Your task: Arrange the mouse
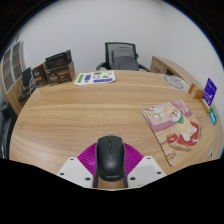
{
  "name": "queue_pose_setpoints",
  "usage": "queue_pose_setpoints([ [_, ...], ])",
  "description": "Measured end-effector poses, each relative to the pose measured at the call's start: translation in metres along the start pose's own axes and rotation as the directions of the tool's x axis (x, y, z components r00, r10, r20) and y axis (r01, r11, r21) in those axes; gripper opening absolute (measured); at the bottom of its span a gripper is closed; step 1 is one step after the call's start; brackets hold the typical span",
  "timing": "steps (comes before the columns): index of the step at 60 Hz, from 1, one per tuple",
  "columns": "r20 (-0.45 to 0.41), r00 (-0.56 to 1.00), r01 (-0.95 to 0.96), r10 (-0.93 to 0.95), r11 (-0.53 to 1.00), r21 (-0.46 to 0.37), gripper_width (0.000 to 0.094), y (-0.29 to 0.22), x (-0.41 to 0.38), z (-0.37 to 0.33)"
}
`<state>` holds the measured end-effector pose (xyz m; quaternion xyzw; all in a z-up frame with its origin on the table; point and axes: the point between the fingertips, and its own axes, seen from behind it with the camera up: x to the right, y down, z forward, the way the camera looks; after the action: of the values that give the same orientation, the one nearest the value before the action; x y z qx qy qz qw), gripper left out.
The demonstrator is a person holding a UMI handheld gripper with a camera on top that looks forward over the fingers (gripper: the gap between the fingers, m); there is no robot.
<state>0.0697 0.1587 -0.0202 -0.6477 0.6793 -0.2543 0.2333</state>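
Gripper view: the gripper (111, 176) is positioned low over a wooden table (90, 120). A black mouse (110, 158) sits between its two fingers, whose magenta pads (92, 160) flank the mouse body on both sides. Whether the pads press on the mouse or leave a gap cannot be told. Beyond the fingers, an illustrated mat (178, 126) lies on the table. A black office chair (121, 56) stands at the far edge, near stacked boxes (57, 68).
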Motion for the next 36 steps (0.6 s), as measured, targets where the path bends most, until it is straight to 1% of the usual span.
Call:
queue_pose_setpoints([
  [4,-0.002,1.000,-0.010,0.010,1.000,-0.005,0.0328,0.001,0.001,-0.002],
  [8,0.014,1.000,-0.011,0.011,1.000,-0.007,0.0324,0.003,-0.001,-0.009],
  [11,0.005,1.000,-0.013,0.013,1.000,0.017,0.0322,-0.002,0.001,-0.017],
  [15,0.017,1.000,-0.013,0.013,0.999,0.031,0.0323,-0.011,0.002,-0.032],
  [19,0.032,0.999,-0.018,0.016,0.999,0.051,0.0323,-0.028,0.007,-0.048],
  [23,0.021,0.999,-0.028,0.026,0.994,0.106,0.0324,-0.059,0.024,-0.066],
  [32,-0.031,0.999,-0.030,0.037,0.979,0.200,0.0324,-0.123,0.085,-0.095],
  [36,-0.074,0.996,-0.021,0.038,0.975,0.221,0.0324,-0.143,0.122,-0.097],
])
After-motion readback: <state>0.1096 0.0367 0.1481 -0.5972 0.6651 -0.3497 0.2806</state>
